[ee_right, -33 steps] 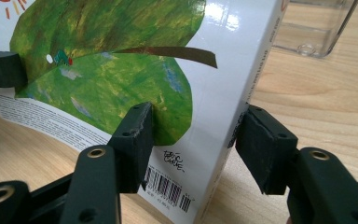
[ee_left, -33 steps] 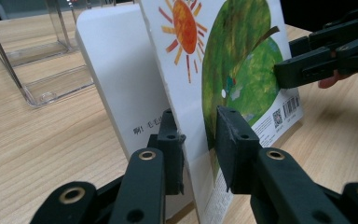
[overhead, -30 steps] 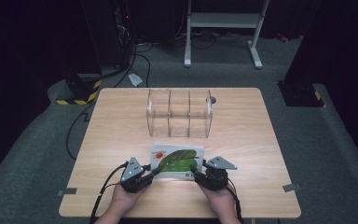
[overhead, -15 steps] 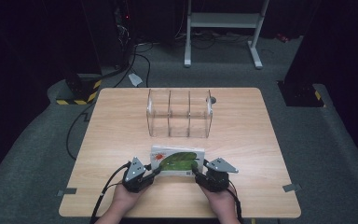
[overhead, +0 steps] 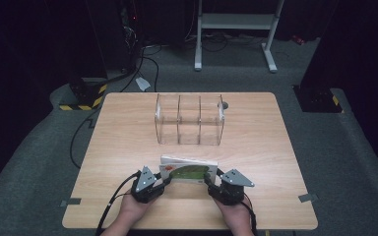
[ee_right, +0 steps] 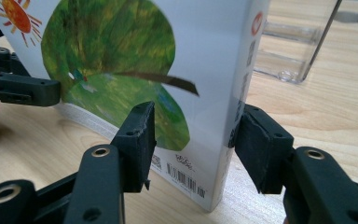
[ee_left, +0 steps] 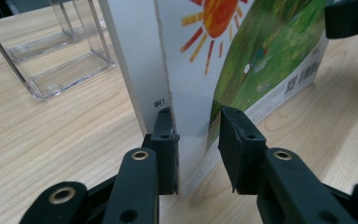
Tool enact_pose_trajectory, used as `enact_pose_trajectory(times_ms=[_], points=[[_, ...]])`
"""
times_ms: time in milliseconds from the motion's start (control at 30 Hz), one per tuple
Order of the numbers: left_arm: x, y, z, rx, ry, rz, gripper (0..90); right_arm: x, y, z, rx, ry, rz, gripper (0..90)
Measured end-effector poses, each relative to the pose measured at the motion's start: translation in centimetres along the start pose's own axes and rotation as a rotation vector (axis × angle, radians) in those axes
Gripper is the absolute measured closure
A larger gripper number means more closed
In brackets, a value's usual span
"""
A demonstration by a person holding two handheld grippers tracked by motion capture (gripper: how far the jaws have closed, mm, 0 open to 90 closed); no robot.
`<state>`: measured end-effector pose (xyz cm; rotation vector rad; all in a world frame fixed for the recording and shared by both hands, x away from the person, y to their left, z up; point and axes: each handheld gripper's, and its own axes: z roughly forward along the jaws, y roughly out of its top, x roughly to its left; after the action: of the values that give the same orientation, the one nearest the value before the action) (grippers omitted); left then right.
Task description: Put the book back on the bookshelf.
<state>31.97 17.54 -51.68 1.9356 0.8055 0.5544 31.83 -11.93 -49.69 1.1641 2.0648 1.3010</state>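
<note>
We've got the picture book (overhead: 189, 172) standing up on its edge near the front of the table (overhead: 128, 132), tilted back a little, its long axis running left to right across the table. The green-and-sun cover faces us; in the right gripper view the spine (ee_right: 242, 93) sits at the right end, and in the left gripper view the page edges are at the left.

The left gripper (overhead: 161, 181) has the book's left end between its jaws, which have just been opening: one pad lies against the back, the other stands just off the cover, so that grip looks released. The right gripper (overhead: 210, 182) straddles the spine end; the far pad touches the spine, the near pad shows a gap, so we can't tell if it's truly clamped.

Behind the book, well apart, stands a clear three-compartment organizer (overhead: 189, 119). The table is pale wood grain on grey carpet (overhead: 39, 157), dark room beyond, cables (overhead: 145, 54) and a white metal stand (overhead: 236, 34) at the back.
</note>
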Motion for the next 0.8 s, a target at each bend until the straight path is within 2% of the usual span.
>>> enact_pose_trajectory(times_ms=[67, 200, 267, 400, 433, 467, 567, 633, 800], points=[[-0.1, -0.1, -0.2, 0.01, -0.001, 0.008, 66.5, 0.2, 0.0, -0.2, -0.006, 0.003, -0.021, 46.6], [-0.4, -0.3, -0.7, 0.019, 0.005, 0.01, 64.2, 0.3, 0.0, -0.5, -0.009, 0.024, -0.02, 42.3], [-0.4, -0.3, -0.9, 0.01, 0.006, 0.007, 61.8, 0.2, 0.1, -0.6, -0.014, 0.046, 0.002, 38.1], [-0.1, -0.4, -1.2, 0.011, 0.013, -0.012, 54.4, -0.2, 0.4, -0.8, -0.014, 0.098, 0.007, 30.6], [-0.1, -0.4, -1.2, 0.011, 0.013, -0.012, 52.9, -0.2, 0.4, -0.8, -0.014, 0.098, 0.007, 30.6], [0.0, -0.5, -1.2, 0.012, 0.017, -0.014, 51.5, -0.3, 0.5, -0.7, -0.012, 0.117, 0.012, 29.0], [0.2, -0.8, -1.5, 0.007, 0.054, -0.007, 48.7, -0.5, 0.8, -0.4, -0.001, 0.145, 0.024, 27.7], [0.4, -1.0, -1.7, 0.01, 0.062, -0.017, 47.2, -0.5, 1.1, -0.1, 0.007, 0.158, 0.032, 26.6], [0.9, -1.4, -2.5, 0.013, 0.084, -0.035, 45.9, -0.4, 1.5, 0.4, -0.006, 0.169, 0.005, 27.3]])
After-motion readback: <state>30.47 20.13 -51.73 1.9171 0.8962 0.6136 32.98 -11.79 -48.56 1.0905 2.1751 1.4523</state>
